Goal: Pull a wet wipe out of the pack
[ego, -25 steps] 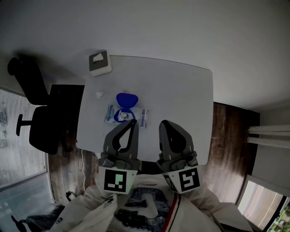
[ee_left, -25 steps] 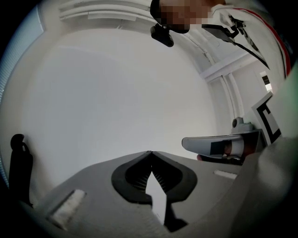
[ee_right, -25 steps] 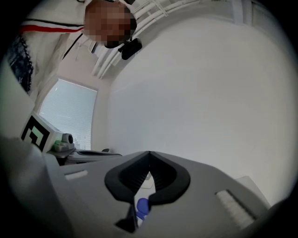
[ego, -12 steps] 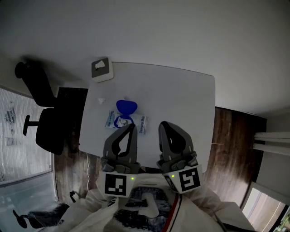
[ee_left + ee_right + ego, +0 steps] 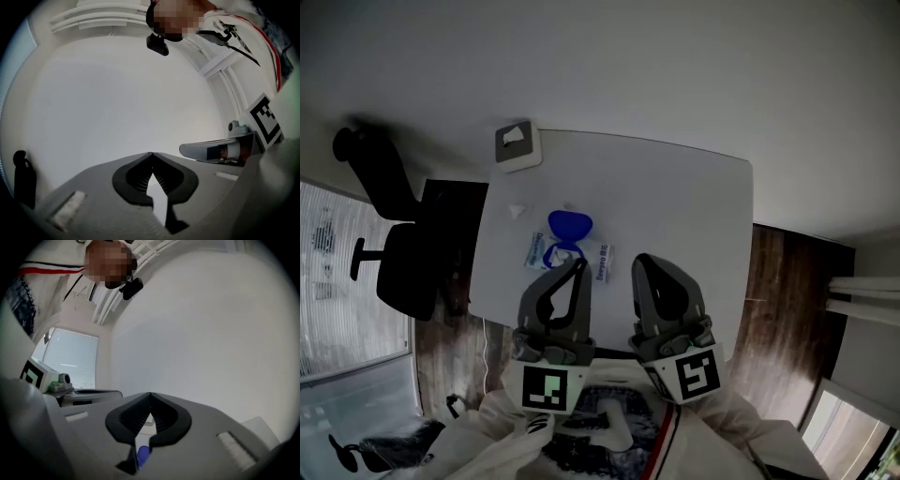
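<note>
Pack: white-and-blue plastic wet wipe pack [image 5: 601, 263], blue lid [image 5: 570, 225] open, left on white bench [image 5: 694, 216].
Grippers: left hand-held gripper [image 5: 578, 265], right hand-held gripper [image 5: 641, 264] clenched (both empty).
Risk: unpinned pack lifts with wipe.

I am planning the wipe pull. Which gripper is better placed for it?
Probably left. In the head view the left gripper ends right by the open pack; the right gripper is off to its side. Both are shut.

Probably an office or a home study. A white desk [image 5: 675, 206] stands on dark wood floor [image 5: 783, 309], a black swivel chair [image 5: 398, 272] beside it (slatted window blinds [image 5: 333, 281] behind).
</note>
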A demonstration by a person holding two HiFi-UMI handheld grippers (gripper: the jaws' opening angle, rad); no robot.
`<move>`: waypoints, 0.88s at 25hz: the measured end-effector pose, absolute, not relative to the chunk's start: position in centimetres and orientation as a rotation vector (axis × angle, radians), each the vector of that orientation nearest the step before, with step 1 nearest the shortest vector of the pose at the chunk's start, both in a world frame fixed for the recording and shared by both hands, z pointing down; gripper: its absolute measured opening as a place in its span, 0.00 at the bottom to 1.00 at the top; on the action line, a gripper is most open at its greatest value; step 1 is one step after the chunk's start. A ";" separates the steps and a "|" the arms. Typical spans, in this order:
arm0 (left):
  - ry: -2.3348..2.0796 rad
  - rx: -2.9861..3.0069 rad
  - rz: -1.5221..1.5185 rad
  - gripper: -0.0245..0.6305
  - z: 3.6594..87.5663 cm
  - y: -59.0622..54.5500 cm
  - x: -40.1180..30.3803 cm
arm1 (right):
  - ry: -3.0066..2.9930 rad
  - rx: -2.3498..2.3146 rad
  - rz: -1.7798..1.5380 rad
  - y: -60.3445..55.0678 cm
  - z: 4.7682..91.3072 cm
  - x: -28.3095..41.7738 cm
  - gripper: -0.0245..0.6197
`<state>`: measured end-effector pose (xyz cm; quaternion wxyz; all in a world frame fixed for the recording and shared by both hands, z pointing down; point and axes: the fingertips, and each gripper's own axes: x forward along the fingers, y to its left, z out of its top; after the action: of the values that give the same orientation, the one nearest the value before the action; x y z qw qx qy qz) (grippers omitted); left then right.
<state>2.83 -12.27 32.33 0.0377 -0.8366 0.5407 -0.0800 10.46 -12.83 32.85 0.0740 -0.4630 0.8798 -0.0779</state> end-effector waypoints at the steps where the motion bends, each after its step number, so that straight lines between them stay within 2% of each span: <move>1: 1.643 -2.560 -0.233 0.04 32.0 -12.5 2.5 | 2.645 -1.391 -0.223 -13.0 32.7 10.1 0.05; 14: 1.598 -2.683 -0.184 0.04 33.8 -16.2 -4.5 | 2.677 -1.485 -0.254 -15.5 33.6 2.6 0.05; 22: 1.483 -2.727 -0.150 0.04 33.6 -16.6 -6.3 | 2.666 -1.602 -0.233 -16.2 35.1 1.1 0.05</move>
<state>-6.25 -16.61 33.62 0.0171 -0.8773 0.4772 -0.0482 1.13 -16.16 35.08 0.0111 -0.5136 0.8547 -0.0747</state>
